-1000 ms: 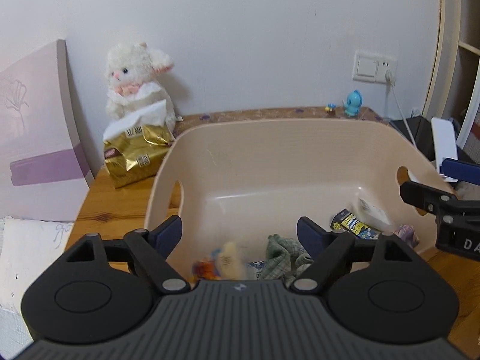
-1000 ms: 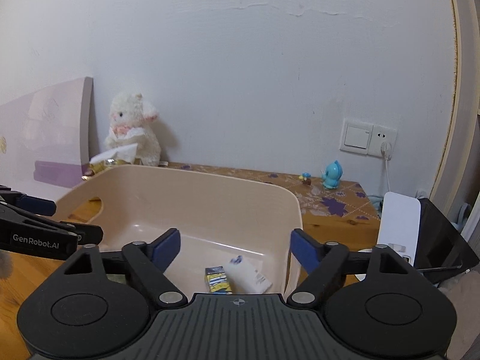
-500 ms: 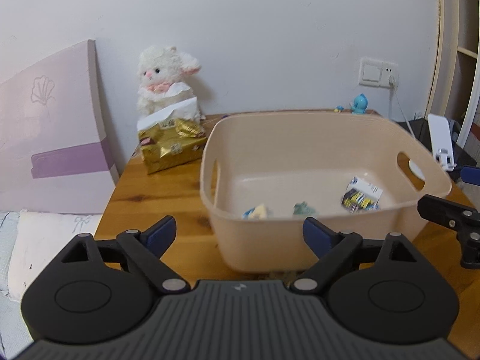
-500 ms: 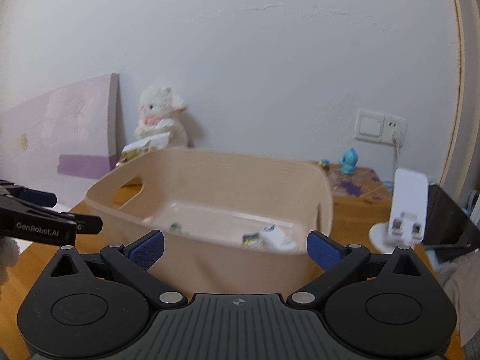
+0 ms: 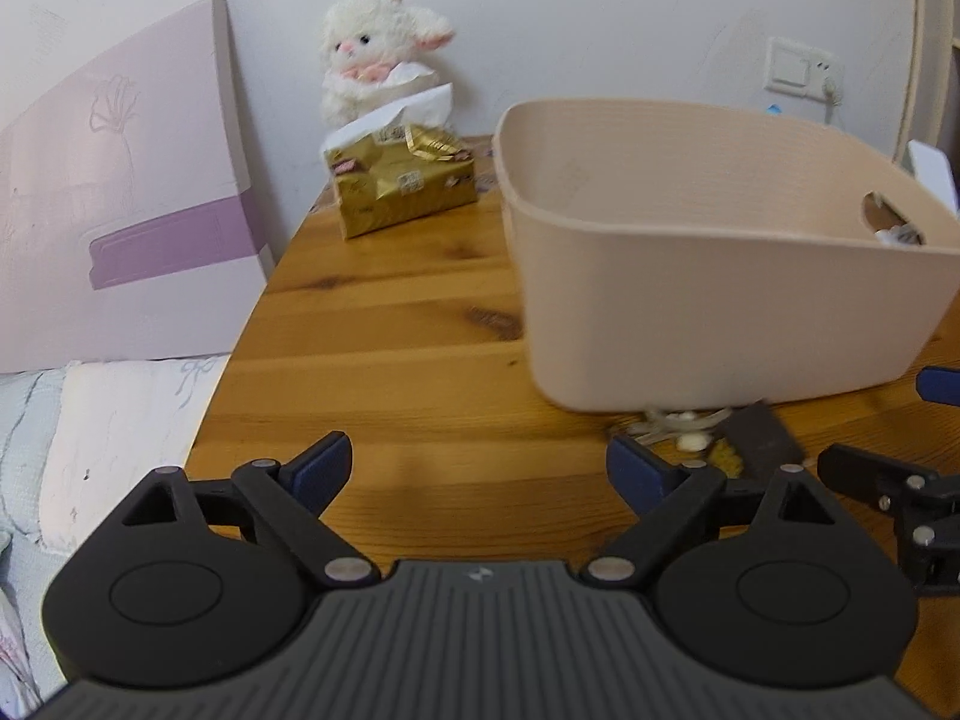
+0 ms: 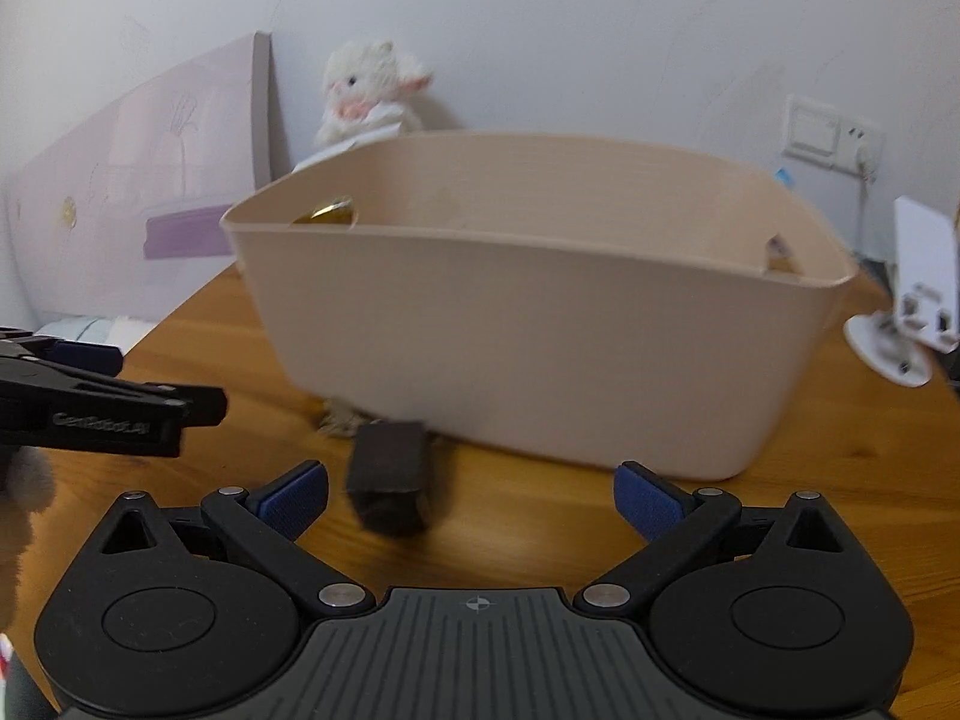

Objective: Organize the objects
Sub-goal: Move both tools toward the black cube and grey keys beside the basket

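A wooden surface [image 5: 408, 360] carries a beige tub [image 6: 540, 324]; a small dark block [image 6: 387, 480] lies just before it. The left hand-held gripper [image 5: 480, 471] and right hand-held gripper [image 6: 471, 495] gape wide, both empty.

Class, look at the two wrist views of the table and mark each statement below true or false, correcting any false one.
1. Both grippers are open. True: the left gripper and right gripper hold nothing.
2. The dark block lies inside the beige bin. False: it lies on the wooden table, in front of the bin.
3. The plush lamb sits behind the gold packet. True.
4. The bin is tipped on its side. False: it stands upright.
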